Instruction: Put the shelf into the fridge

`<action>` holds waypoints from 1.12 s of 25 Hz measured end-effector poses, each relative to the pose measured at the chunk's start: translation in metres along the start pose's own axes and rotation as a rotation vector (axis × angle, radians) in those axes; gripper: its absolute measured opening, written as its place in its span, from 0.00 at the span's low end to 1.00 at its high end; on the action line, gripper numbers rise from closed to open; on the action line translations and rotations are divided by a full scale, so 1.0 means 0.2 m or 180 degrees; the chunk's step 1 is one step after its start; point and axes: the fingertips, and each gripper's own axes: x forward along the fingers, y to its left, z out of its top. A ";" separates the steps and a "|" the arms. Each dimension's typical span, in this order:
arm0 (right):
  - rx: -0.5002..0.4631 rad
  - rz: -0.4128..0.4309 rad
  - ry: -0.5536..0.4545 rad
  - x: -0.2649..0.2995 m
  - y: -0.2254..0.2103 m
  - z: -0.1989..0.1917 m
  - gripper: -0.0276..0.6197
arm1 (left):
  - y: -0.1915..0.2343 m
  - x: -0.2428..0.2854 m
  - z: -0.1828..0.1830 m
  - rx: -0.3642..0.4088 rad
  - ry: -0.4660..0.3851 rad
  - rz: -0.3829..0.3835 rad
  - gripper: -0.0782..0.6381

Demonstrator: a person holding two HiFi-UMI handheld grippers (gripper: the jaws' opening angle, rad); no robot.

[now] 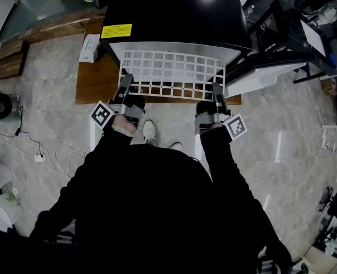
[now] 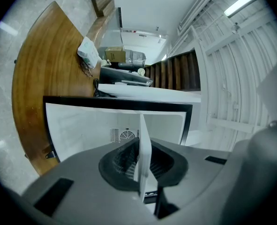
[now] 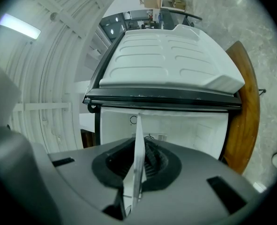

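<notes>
Head view: a person stands over a small black fridge (image 1: pixel 171 10) that sits on a low wooden platform (image 1: pixel 95 81) on a marble-pattern floor (image 1: pixel 282 130). Yellow label (image 1: pixel 116 31) on the near left corner of the fridge top. Fridge door (image 1: pixel 271 67) swung open to the right.

White grid shelf (image 1: pixel 171 73): held about level at the fridge mouth. Its far edge is under the front lip of the fridge top; its near part sticks out toward the person, over the platform.

Left gripper (image 1: pixel 124 89): jaws closed on the near left edge of the shelf. In the left gripper view the shelf's thin edge runs edge-on between the pads, pinched. The white fridge cavity with a vent grille lies beyond.

Right gripper (image 1: pixel 217 91): jaws closed on the near right edge of the shelf. The right gripper view shows the same thin white edge clamped between the pads, with the ribbed inner face of the door above the cavity.

Other: tissue pack (image 1: pixel 89 47) on the platform, left of the fridge. One shoe (image 1: pixel 149 131) on the floor between the two grippers, near side.
</notes>
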 end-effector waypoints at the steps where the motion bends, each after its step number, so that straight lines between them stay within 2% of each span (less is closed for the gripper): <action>1: 0.0019 -0.0006 -0.0006 0.00 0.00 0.00 0.09 | 0.00 0.00 0.00 -0.0002 0.0001 0.0006 0.15; 8: 0.0070 -0.0043 -0.0019 0.04 -0.03 0.02 0.09 | -0.01 -0.01 -0.01 0.0005 -0.0053 0.0003 0.15; 17: 0.0164 -0.0068 -0.0096 0.11 -0.04 0.04 0.09 | -0.01 0.01 -0.01 0.0112 -0.0248 0.0024 0.15; 28: 0.0210 -0.0103 -0.0214 0.34 -0.03 0.09 0.09 | -0.01 0.24 0.08 0.0271 -0.0415 0.0038 0.15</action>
